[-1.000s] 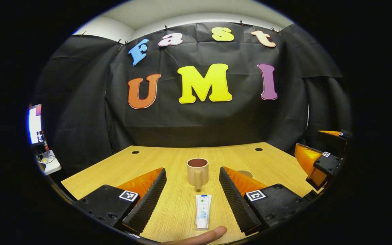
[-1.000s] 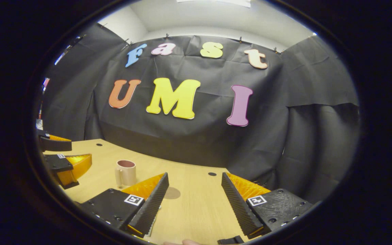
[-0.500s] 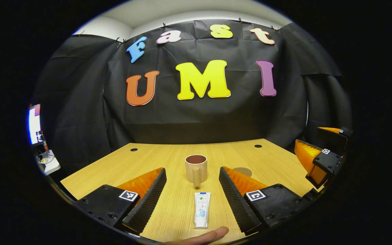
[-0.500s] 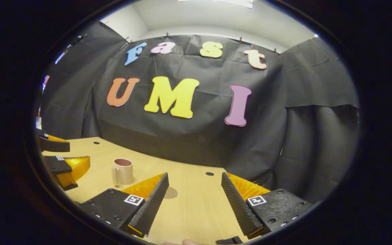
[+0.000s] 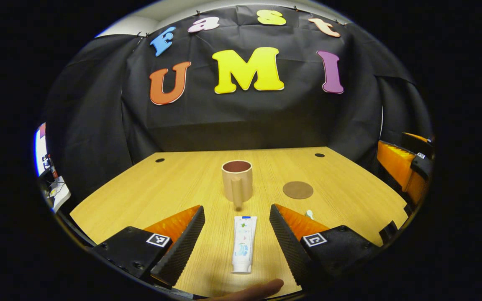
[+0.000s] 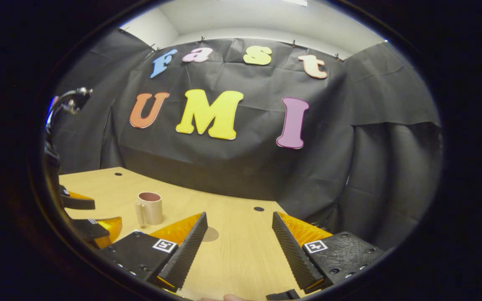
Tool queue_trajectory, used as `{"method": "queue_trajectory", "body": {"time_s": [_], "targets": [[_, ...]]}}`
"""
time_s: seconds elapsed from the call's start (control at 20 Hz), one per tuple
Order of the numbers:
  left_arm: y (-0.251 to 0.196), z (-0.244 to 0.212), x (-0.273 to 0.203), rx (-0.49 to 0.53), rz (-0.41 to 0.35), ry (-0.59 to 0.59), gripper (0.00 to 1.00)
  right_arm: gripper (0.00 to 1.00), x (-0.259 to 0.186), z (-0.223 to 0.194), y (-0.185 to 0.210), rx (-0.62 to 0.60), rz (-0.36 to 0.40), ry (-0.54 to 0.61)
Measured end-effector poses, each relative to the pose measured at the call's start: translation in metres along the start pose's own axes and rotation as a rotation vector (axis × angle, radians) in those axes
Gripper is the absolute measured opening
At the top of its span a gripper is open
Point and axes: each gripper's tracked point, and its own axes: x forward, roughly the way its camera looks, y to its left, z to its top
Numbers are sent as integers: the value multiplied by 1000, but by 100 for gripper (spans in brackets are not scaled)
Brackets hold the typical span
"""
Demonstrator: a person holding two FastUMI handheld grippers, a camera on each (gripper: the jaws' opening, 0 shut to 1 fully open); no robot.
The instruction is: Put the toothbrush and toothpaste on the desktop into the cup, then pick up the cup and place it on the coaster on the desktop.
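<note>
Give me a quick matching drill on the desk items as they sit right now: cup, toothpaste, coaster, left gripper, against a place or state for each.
Column 1:
1. cup
2. toothpaste
3. coaster
4. left gripper

Column 2:
A. flat brown disc, bare, beside the cup
B. open, holding nothing
C. upright on the desk, handle toward the left gripper's camera
D. lying flat between the open fingers, untouched

Pairs: 1-C, 2-D, 3-A, 4-B

**What the FastUMI rigs look like up close**

Both the left gripper (image 5: 237, 244) and right gripper (image 6: 239, 248) have wedge fingers with ribbed inner faces, chunky bolted bases, and a small square black-and-white marker beside each finger's root. A bare fingertip (image 5: 257, 289) peeks below the left gripper.
</note>
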Motion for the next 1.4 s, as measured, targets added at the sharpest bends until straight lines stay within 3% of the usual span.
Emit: {"method": "queue_trajectory", "body": {"time_s": [0.25,0.35,0.65,0.8,0.85,0.9,0.95,1.0,1.05,1.1,1.3,1.35,1.4], "targets": [[-11,-52,15,-54,-52,199,100,94,6,-6,-2,15,2,28],[-5,-66,17,-40,-29,243,100,96,8,-9,-3,26,-1,40],[-12,-105,25,-65,-71,363,100,94,15,-23,1,38,5,94],[-7,-104,26,-50,-66,355,83,94,15,-27,6,31,13,102],[-6,-103,26,-50,-60,352,88,94,16,-28,7,30,14,103],[-3,-104,26,-52,-50,352,77,94,16,-28,7,29,14,104],[-1,-104,27,-50,-43,357,80,94,17,-30,8,29,18,109],[4,-104,27,-44,-37,357,66,94,17,-32,9,30,22,115],[8,-104,27,-45,-32,358,62,94,17,-32,10,32,24,120],[10,-105,27,-45,-35,360,48,96,17,-34,11,37,29,127],[9,-102,26,-41,-49,361,42,94,20,-43,15,60,47,158],[9,-97,26,-41,-48,342,46,94,23,-47,16,60,45,170],[8,-86,25,-35,-42,306,41,94,25,-54,18,60,44,186]]}}
